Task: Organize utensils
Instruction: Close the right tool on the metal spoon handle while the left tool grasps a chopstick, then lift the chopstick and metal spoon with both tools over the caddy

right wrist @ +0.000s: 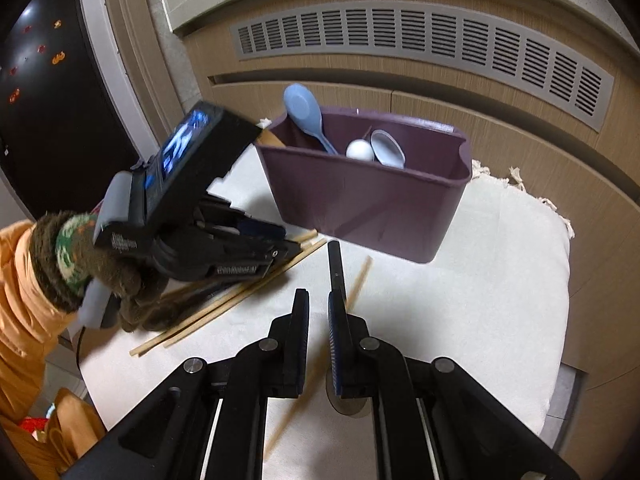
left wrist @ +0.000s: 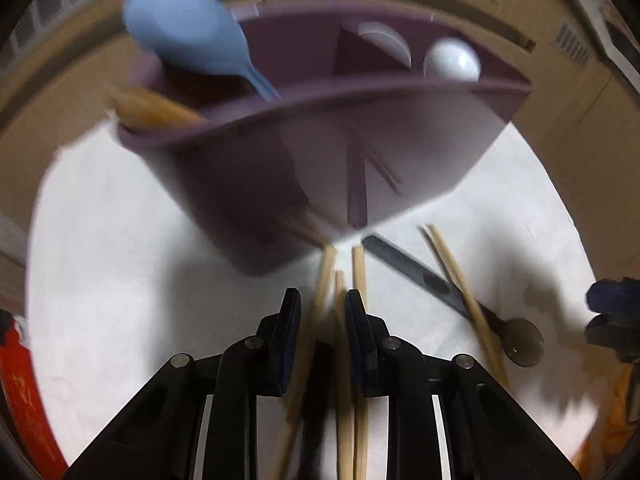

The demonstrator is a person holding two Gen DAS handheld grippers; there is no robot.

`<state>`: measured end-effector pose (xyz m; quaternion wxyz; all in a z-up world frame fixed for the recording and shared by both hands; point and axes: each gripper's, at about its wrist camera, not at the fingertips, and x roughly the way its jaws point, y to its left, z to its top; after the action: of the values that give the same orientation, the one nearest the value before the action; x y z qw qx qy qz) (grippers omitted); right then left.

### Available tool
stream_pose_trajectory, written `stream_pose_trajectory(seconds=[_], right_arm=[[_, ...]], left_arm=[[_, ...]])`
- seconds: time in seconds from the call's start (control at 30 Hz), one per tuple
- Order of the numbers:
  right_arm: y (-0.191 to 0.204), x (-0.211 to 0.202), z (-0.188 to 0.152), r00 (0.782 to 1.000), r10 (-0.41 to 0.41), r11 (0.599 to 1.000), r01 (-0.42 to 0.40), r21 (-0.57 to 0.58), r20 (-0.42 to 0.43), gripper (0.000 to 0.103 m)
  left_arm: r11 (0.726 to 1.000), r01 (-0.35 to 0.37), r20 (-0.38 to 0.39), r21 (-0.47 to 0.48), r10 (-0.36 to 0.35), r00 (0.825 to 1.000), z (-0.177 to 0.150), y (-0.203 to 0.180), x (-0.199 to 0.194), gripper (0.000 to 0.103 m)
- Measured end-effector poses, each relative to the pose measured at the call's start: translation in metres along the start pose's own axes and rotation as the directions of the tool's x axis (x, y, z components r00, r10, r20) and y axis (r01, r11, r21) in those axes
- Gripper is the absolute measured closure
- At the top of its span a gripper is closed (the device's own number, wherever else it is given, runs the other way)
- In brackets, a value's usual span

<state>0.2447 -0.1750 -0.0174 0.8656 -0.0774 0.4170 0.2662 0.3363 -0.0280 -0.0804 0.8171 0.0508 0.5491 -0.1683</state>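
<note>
The left wrist view showed the left gripper (left wrist: 323, 312) with its jaws drawn close around a bundle of pale wooden chopsticks (left wrist: 345, 360), which ran between the blue-padded fingers (left wrist: 291, 340) and pointed forward toward the base of the purple plastic utensil caddy (left wrist: 304, 160); motion blur kept me from telling how firmly they were pinched. Just to the right of that bundle lay a dark long-handled metal spoon (left wrist: 436, 284) on the white cloth-covered tabletop (left wrist: 120, 260), with another pair of wooden chopsticks (left wrist: 460, 284) crossing over its handle. The caddy stood beyond, holding a light-blue plastic rice paddle (left wrist: 188, 28) and a wooden spoon (left wrist: 156, 110) in its left compartment and a white round spoon (left wrist: 452, 60) in its right one. In the right wrist view, the right gripper (right wrist: 318, 312) held its jaws narrowly parted and grasped nothing; the dark spoon's handle (right wrist: 335, 268) lay just ahead of its right finger, and a single wooden chopstick (right wrist: 358, 284) lay slanting beside and beneath that finger. To the left, the left gripper (right wrist: 296, 246) appeared low over the cloth, held by a hand in a brown knitted glove (right wrist: 72, 256) with an orange sleeve (right wrist: 20, 300), several chopsticks (right wrist: 224, 304) trailing back beneath it. The caddy (right wrist: 368, 204) stood behind, near the wood-panelled wall with a grey vent grille (right wrist: 420, 44).
</note>
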Motion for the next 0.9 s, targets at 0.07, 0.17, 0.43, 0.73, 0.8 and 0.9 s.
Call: stream_pose_trajectory(seconds=[0.07, 0.17, 0.43, 0.73, 0.8, 0.9], right_arm=[[0.000, 0.006, -0.003, 1.000, -0.018, 1.000, 0.017, -0.016, -0.011, 0.093], [0.003, 0.020, -0.006, 0.999, -0.030, 0.998, 0.029, -0.052, -0.029, 0.093], [0.001, 0.054, -0.013, 0.994, -0.042, 0.994, 0.031, -0.106, -0.102, 0.087], [-0.004, 0.091, -0.005, 0.985, -0.073, 0.994, 0.059, -0.092, -0.153, 0.080], [-0.005, 0.092, -0.002, 0.982, -0.082, 0.994, 0.069, -0.080, -0.170, 0.091], [0.000, 0.087, -0.003, 0.981, -0.068, 0.996, 0.056, -0.072, -0.181, 0.091]], left_arm=[[0.999, -0.030, 0.011, 0.021, 0.030, 1.000, -0.001, -0.006, 0.000, 0.079], [0.997, -0.067, 0.050, 0.040, 0.065, 0.997, -0.009, -0.014, -0.003, 0.087], [1.000, -0.014, 0.211, -0.014, 0.016, 0.977, -0.039, -0.003, -0.053, 0.097], [0.997, 0.067, 0.313, -0.045, -0.050, 0.948, -0.057, 0.020, -0.098, 0.097], [0.997, 0.070, 0.317, -0.045, -0.053, 0.947, -0.055, 0.021, -0.106, 0.097], [0.996, 0.076, 0.331, -0.042, -0.058, 0.942, -0.059, 0.021, -0.114, 0.097]])
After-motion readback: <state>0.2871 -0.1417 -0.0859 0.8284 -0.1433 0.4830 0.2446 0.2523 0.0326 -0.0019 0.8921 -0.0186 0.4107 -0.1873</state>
